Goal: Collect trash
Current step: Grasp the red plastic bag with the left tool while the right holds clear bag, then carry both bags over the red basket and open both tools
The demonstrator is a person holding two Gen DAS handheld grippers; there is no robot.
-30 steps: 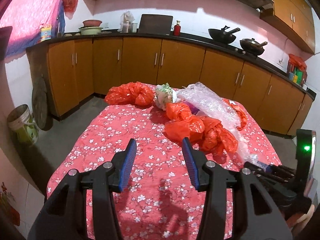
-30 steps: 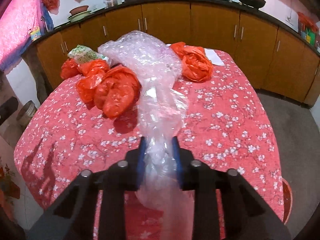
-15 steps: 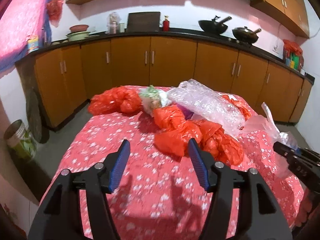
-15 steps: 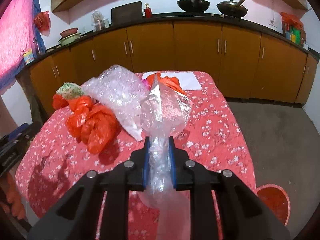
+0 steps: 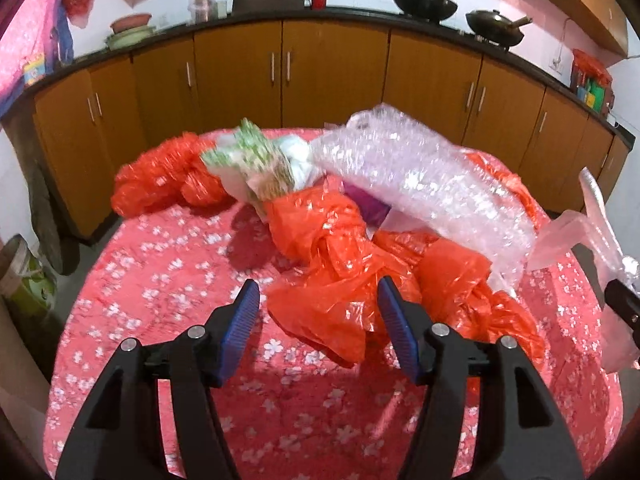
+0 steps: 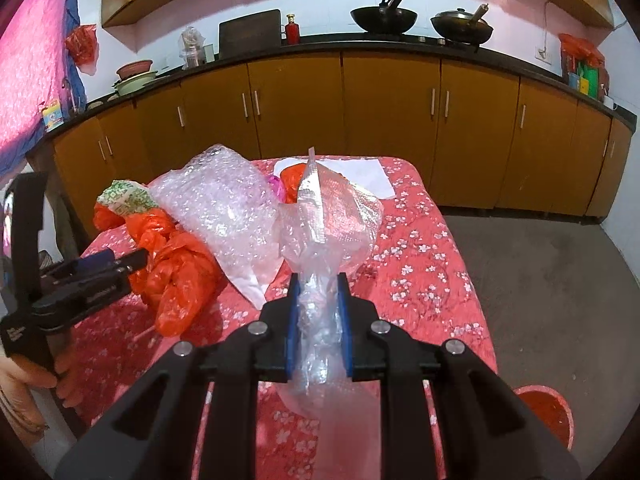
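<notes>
My right gripper [image 6: 318, 312] pinches a clear bag [image 6: 332, 216]; my left gripper [image 5: 318, 308] is spread beside the red bag [image 5: 332, 264] on the table [image 5: 160, 280].

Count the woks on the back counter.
2. An open black wok sits on the counter right of centre, and a lidded wok stands just to its right. Nothing in view seems to hide another.

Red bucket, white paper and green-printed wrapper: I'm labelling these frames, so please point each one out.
red bucket [image 6: 547, 412]: right wrist view, on its rim by the floor.
white paper [image 6: 366, 176]: right wrist view, on its flat middle.
green-printed wrapper [image 5: 256, 160]: left wrist view, on the printed side.
</notes>
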